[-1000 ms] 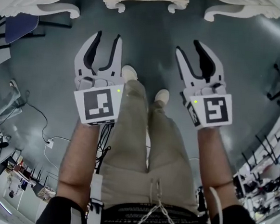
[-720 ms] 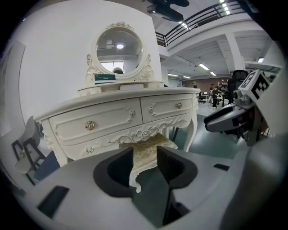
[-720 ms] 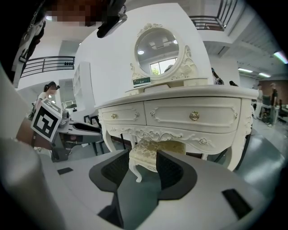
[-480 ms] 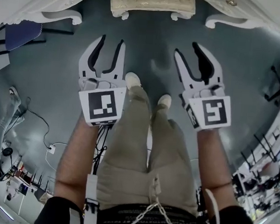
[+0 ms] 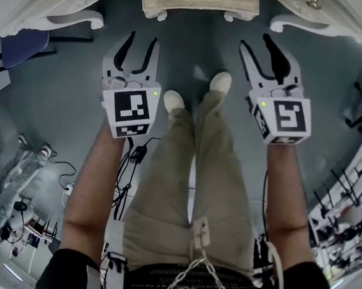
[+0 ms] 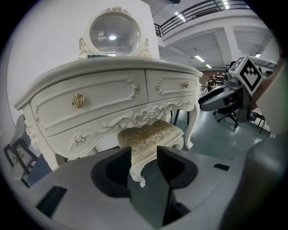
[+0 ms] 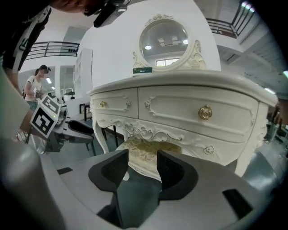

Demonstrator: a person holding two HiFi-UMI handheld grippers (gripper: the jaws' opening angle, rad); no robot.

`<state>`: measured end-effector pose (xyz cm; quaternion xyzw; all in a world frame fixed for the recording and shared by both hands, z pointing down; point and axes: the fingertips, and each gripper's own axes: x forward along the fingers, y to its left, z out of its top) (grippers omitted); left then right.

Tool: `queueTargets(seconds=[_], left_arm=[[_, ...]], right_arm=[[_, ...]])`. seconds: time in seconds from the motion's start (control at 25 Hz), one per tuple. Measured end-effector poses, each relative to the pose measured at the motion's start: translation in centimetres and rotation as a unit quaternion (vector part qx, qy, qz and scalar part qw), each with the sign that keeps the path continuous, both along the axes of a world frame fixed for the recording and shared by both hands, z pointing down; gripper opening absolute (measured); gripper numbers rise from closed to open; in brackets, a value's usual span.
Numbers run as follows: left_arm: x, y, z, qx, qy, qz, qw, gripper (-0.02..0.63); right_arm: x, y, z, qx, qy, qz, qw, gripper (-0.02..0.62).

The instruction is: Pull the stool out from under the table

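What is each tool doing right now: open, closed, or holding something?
Left tool: open, holding nothing.
Right tool: open, holding nothing; stool not yet touched.

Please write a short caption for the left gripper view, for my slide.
Open left gripper faces a cushioned stool standing partly under a white dressing table.

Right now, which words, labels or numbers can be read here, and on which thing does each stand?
No text can be read in any view.
Green label under the mirror: print too small to read.
Left gripper and right gripper: square marker patterns only, no letters.
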<state>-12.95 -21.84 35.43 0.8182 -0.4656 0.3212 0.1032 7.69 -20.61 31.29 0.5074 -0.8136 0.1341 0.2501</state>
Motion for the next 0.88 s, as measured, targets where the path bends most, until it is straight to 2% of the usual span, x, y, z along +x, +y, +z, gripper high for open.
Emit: queueTargets(seconds=[0.24, 0.44, 0.56, 0.72, 0.88], left_arm=[[0.3, -2.5, 5.7, -0.026, -0.033, -0.003, 0.9991, 0.167], [1.1, -3.4, 9.5, -0.052, -0.061, 0.016, 0.9967, 0.181], [1.0, -4.6, 11.7, -0.067, -0.069, 0.007, 0.9953, 0.190], [-0.6, -6.0, 14.6, -0.089, -0.088, -0.007, 0.9922, 0.211], [-1.1, -7.8, 16.4, -0.098, -0.114, 0.005, 0.9886, 0.240]], right_arm=[[1.8, -2.3, 6.7, -0.035, 0.036, -0.009, 0.999, 0.190], [3.1, -3.5, 10.6, -0.061, 0.058, -0.028, 0.996, 0.198], [4.2, -4.9, 12.5, -0.079, 0.072, -0.032, 0.994, 0.204], [5.4, -5.8, 16.4, -0.114, 0.111, -0.047, 0.986, 0.230], [7.4, -7.2, 20.0, -0.146, 0.160, -0.044, 0.975, 0.264]])
